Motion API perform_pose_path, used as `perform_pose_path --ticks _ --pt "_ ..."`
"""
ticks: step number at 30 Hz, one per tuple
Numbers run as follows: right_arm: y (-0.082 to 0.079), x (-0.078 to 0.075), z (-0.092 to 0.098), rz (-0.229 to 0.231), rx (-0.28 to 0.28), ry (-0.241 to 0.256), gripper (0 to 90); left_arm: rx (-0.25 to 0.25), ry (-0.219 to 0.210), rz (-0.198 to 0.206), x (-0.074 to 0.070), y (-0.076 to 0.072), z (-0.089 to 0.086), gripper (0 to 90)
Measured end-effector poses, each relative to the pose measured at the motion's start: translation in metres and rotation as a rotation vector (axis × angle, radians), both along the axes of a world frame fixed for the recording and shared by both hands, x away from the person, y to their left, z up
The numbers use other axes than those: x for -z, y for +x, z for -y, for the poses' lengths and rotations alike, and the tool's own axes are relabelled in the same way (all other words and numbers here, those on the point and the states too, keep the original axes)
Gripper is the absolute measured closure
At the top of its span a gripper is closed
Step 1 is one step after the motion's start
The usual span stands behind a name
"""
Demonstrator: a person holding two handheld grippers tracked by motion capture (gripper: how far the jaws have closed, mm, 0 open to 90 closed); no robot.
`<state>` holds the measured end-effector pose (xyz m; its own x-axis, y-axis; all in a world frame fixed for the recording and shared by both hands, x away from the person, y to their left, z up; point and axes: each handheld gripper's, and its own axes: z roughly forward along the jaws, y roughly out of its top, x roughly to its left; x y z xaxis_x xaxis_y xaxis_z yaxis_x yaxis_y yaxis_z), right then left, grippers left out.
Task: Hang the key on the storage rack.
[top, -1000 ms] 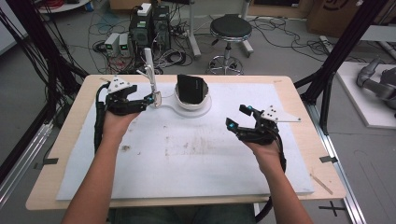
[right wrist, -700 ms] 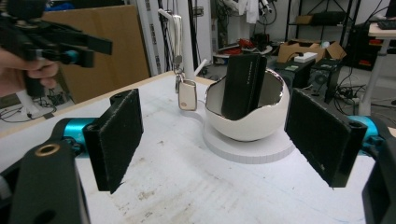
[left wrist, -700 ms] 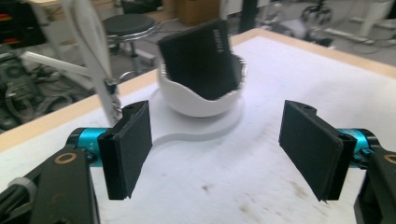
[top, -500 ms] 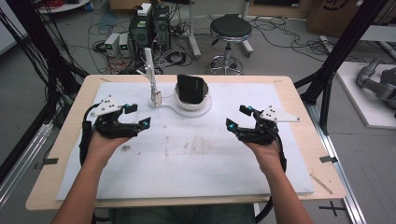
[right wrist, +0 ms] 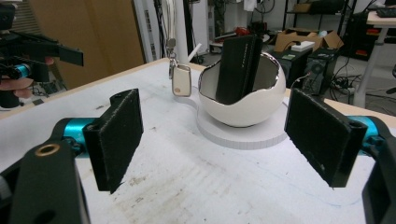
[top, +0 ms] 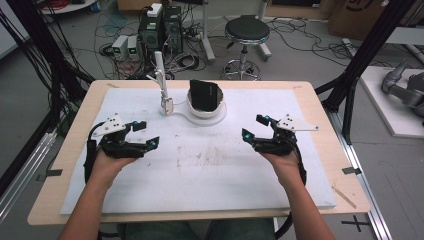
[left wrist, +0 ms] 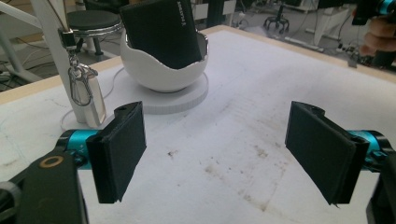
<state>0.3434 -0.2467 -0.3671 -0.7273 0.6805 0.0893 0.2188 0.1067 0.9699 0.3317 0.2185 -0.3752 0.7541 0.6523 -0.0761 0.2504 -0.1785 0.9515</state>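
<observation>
The left gripper (top: 142,134) rests low over the white mat (top: 200,170) at the table's left side, its two black padded jaws spread wide with nothing between them. Ahead of it, toward the far edge, a pale key fob on a silver clip (top: 167,105) hangs from a white upright post (top: 160,75) and touches the mat at the post's foot. Just to the right of that, a white egg-shaped bowl with a broken-shell rim (top: 206,107) sits on a round white base (left wrist: 180,100), and a black wallet-like case (top: 204,93) stands upright inside it, leaning on the rim. Farther right, the right gripper (top: 255,127) hovers at the mat's right side, jaws likewise wide apart and empty. Judged from this, both tools are parked well back from the objects, so the work looks either finished or between steps; any next move would call for one hand to travel forward and close squarely on the case's flat sides or the fob's narrow body. Counted: two grippers, one fob, one post, one bowl, one case.
</observation>
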Motion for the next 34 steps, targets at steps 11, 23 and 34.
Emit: perform_pose_path --ticks 11,23,34 --pt "0.002 -0.002 -0.001 0.003 0.001 -0.003 19.7 0.001 0.002 0.007 0.004 -0.004 0.000 20.3" --pt "-0.003 -0.001 0.002 -0.001 0.006 -0.013 19.7 -0.016 0.008 0.020 0.001 0.001 0.000 20.4" --pt "-0.010 -0.001 0.011 -0.005 0.017 -0.007 19.7 -0.015 0.020 0.007 0.003 0.007 0.005 20.4"
